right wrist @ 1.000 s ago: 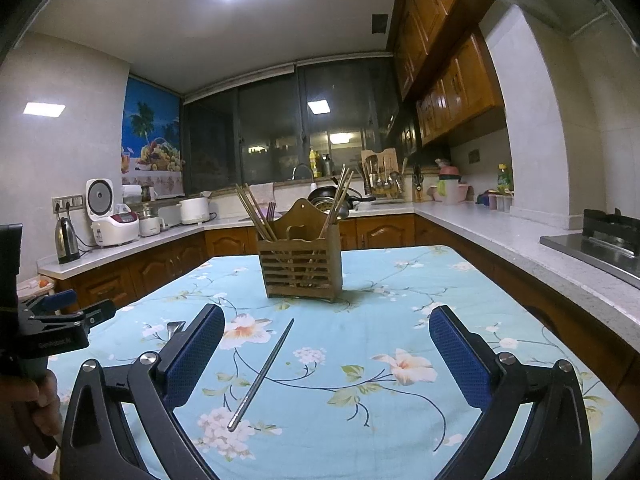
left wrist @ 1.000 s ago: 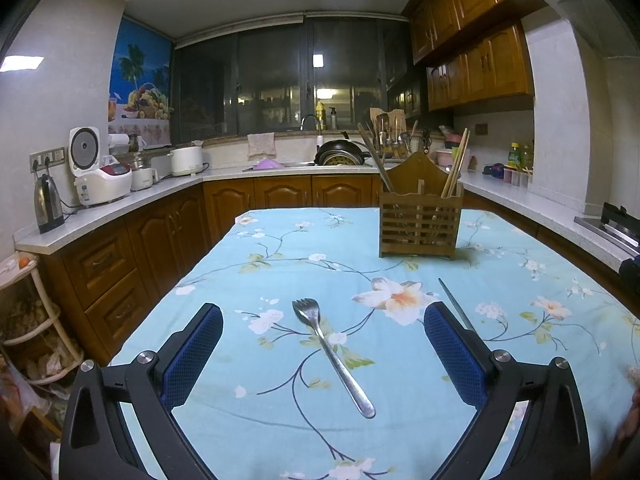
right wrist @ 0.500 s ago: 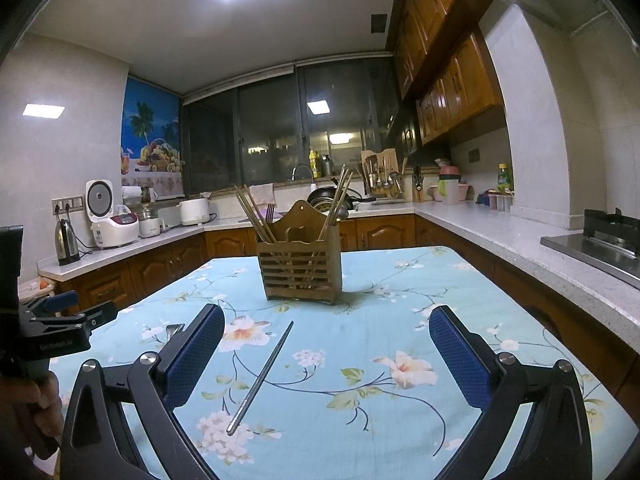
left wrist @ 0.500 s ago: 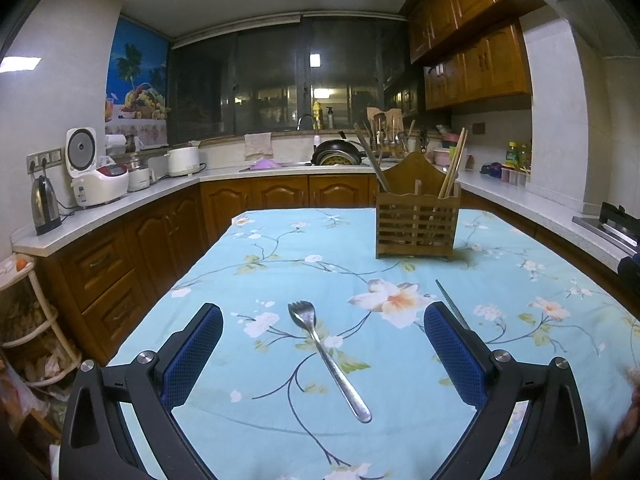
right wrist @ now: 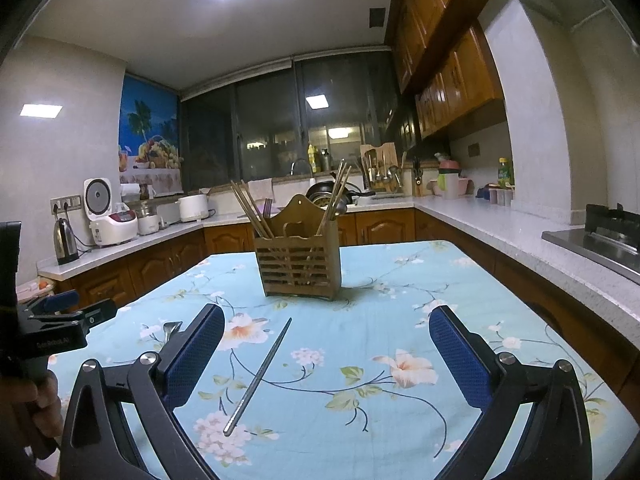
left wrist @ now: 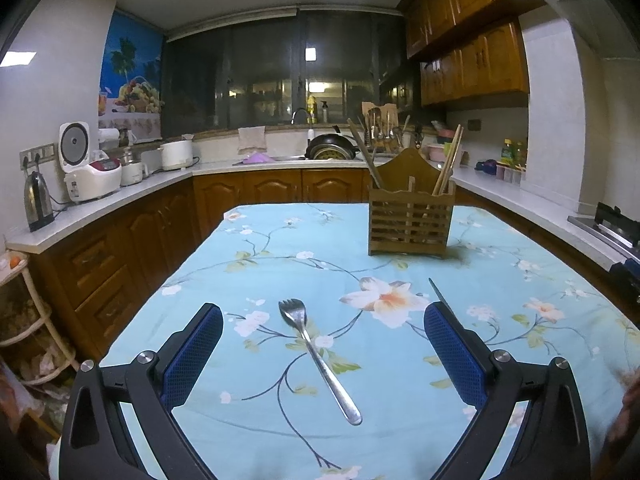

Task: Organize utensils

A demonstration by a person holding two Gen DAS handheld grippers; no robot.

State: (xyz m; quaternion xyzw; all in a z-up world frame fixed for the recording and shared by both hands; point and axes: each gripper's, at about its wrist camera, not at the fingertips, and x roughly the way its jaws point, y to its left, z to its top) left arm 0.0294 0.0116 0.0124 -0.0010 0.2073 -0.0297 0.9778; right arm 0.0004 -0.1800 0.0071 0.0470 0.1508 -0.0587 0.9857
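Note:
A metal fork (left wrist: 316, 354) lies on the blue floral tablecloth (left wrist: 280, 248), tines away from me, between the fingers of my open left gripper (left wrist: 322, 354), which hovers over it. A metal chopstick (right wrist: 260, 376) lies on the cloth between the fingers of my open right gripper (right wrist: 326, 354); its tip also shows in the left wrist view (left wrist: 438, 292). A wooden utensil holder (left wrist: 410, 220) with chopsticks stands farther back on the table; it also shows in the right wrist view (right wrist: 298, 262). Both grippers are empty.
Wooden cabinets and a white counter (left wrist: 120, 204) surround the table, with a rice cooker (left wrist: 86, 164), kettle (left wrist: 38, 202) and sink (left wrist: 316, 152). A stove (right wrist: 600, 236) is at the right. The left gripper (right wrist: 60, 320) shows in the right wrist view.
The left gripper has shifted slightly right and forward over the fork. The right gripper has barely moved.

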